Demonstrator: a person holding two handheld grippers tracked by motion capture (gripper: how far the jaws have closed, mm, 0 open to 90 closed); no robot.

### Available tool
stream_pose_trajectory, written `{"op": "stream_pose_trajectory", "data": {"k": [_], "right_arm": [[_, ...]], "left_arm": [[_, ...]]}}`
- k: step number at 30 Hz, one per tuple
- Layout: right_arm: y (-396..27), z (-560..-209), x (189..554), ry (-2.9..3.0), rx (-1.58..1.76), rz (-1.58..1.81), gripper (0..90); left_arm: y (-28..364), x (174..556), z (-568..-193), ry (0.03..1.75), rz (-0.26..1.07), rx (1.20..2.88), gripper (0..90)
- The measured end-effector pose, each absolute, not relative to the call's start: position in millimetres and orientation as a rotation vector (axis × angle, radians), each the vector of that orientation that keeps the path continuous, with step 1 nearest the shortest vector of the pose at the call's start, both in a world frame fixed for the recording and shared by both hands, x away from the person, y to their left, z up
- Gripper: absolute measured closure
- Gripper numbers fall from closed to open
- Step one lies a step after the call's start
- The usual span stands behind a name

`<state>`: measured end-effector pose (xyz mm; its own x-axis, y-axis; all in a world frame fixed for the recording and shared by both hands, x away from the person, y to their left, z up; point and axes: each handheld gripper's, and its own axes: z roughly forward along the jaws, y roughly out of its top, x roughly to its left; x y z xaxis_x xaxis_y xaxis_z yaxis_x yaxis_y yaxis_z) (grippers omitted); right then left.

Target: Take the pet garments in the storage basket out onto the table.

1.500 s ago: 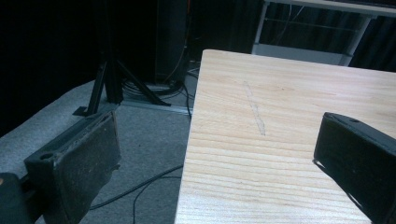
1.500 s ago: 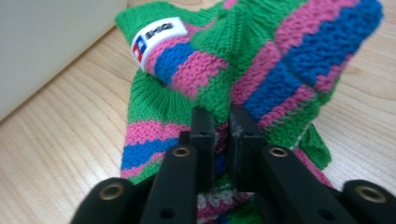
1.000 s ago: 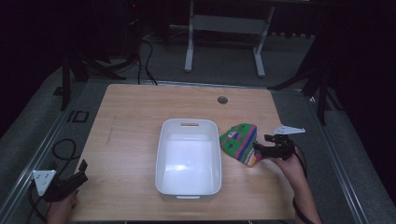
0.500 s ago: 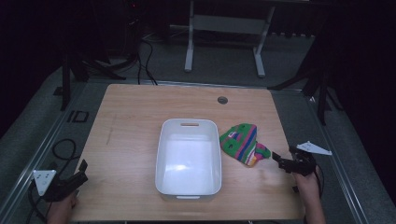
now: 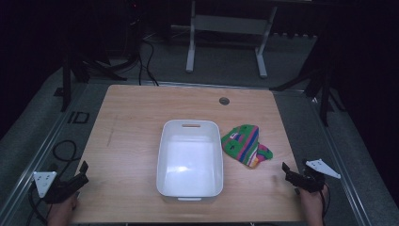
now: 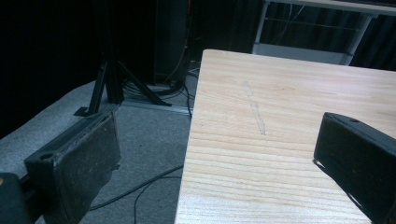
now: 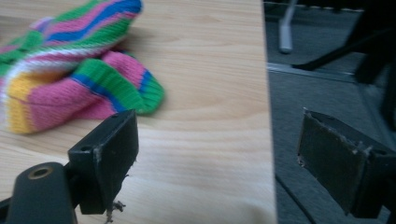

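While the left gripper hangs at the near left corner of the wooden table, its jaws stand wide apart with nothing between them; in the left gripper view one jaw sits over the grey floor and the other over the tabletop, straddling the table's left edge. A person's hand holds it from below, and a grey three-cornered plate sits on its top. A black cable loops on the floor just beside that corner.

At the middle of the table stands a white rectangular bin, upright and empty inside. Just to its right lies a striped knitted sock, green, pink, blue and yellow, crumpled flat on the wood, close to the bin's right wall.

Farther right, at the near right edge, the right gripper is released too, its jaws spread and holding nothing. In the right gripper view one jaw hangs over the wood near the sock's green cuff without touching it, the other out past the table edge.
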<state>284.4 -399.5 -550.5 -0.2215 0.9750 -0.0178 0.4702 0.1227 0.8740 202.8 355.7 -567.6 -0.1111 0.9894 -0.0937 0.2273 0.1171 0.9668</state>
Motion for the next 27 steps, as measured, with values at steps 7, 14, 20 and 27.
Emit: {"op": "stream_pose_trajectory", "data": {"k": [7, 14, 20, 27], "right_arm": [[-402, -557, 272, 1.712, 1.427, 0.944, 13.0], [-399, -557, 264, 1.610, 1.459, 0.866, 13.3], [-398, -557, 262, 1.561, 1.460, 0.818, 13.6], [-399, -557, 265, 1.582, 1.477, 0.817, 13.8]], "left_arm": [[355, 203, -568, 1.504, 1.083, 1.249, 0.9], [356, 203, -568, 1.506, 1.083, 1.248, 0.9], [356, 203, -568, 1.508, 1.081, 1.247, 0.9], [356, 203, -568, 1.509, 1.079, 1.249, 0.9]]}}
